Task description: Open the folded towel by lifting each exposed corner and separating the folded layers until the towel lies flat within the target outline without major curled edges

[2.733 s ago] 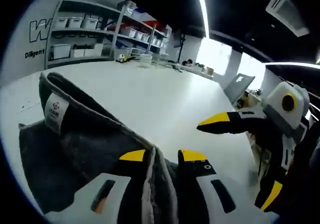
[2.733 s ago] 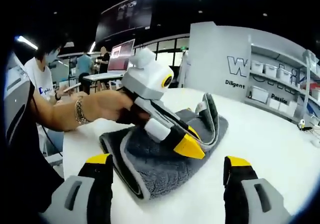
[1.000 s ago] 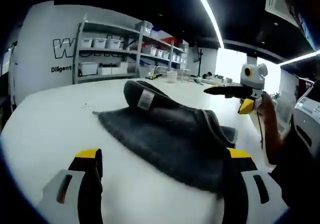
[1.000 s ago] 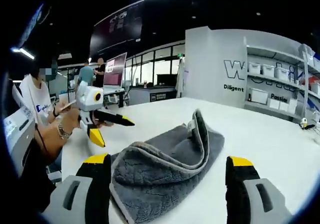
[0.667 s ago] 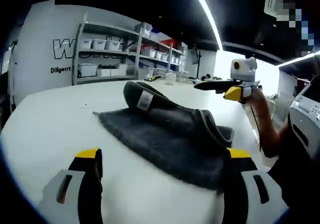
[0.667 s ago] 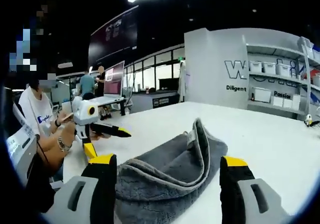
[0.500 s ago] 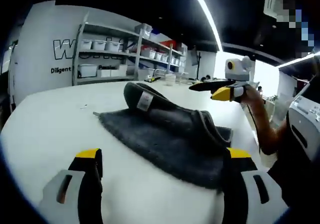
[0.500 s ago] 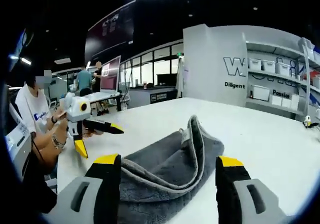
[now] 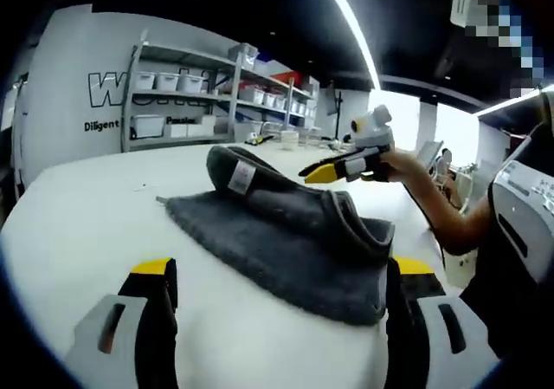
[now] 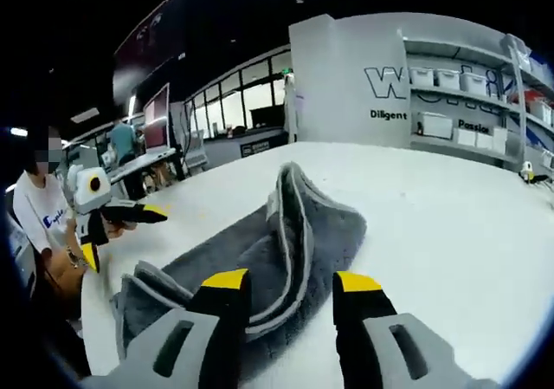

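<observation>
A dark grey towel (image 9: 277, 233) lies folded on the white table (image 9: 78, 207), with one raised ridge that carries a white label (image 9: 240, 177). My left gripper (image 9: 284, 272) hangs wide open just short of the towel's near edge, nothing between its jaws. It shows again at the left of the right gripper view as the left gripper (image 10: 121, 233), held by a hand. My right gripper (image 10: 292, 281) is open with narrowed jaws astride the raised ridge of the towel (image 10: 294, 224). From the left gripper view, the right gripper (image 9: 317, 169) sits over that ridge.
Shelves with white bins (image 9: 173, 86) stand behind the table, also seen as shelves (image 10: 450, 86) at the back right. The table edge runs close to a seated person (image 10: 35, 216). Other people stand by desks (image 10: 121, 142) far behind.
My left gripper has let go of the towel's edge and drawn back, jaws wide. My right gripper has come in over the raised ridge and its jaws have narrowed.
</observation>
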`<action>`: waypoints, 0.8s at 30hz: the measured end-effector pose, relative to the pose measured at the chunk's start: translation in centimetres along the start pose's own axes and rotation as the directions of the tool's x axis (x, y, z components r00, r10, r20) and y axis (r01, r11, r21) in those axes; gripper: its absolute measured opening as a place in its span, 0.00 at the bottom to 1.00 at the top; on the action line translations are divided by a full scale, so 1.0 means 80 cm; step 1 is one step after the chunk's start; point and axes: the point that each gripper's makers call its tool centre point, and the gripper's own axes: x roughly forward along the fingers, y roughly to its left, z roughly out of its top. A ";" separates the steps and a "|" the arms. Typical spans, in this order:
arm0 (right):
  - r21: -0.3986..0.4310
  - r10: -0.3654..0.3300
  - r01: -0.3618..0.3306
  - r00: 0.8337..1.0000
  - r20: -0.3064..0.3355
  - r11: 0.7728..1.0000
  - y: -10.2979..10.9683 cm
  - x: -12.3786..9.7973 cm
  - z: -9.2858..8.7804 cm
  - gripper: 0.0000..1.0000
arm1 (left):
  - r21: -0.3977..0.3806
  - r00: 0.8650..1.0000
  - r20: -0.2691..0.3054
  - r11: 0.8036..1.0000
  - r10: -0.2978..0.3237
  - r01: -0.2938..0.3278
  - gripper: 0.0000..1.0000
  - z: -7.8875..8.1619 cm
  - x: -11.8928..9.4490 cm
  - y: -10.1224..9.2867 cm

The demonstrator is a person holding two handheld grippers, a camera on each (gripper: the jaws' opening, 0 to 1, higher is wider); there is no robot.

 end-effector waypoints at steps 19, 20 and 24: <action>0.017 0.082 -0.082 0.995 -0.053 0.997 0.008 0.010 -0.029 0.02 | -0.017 1.000 -0.003 1.000 -0.008 0.008 0.98 -0.004 0.002 0.000; 0.011 0.081 -0.080 0.995 -0.053 0.997 0.009 0.009 -0.028 0.02 | -0.016 1.000 -0.004 1.000 -0.008 0.008 0.98 -0.004 0.002 0.000; -0.005 0.075 -0.075 0.996 -0.037 0.997 0.009 0.005 -0.022 0.01 | -0.019 1.000 -0.006 1.000 -0.009 0.009 0.98 -0.005 0.002 0.000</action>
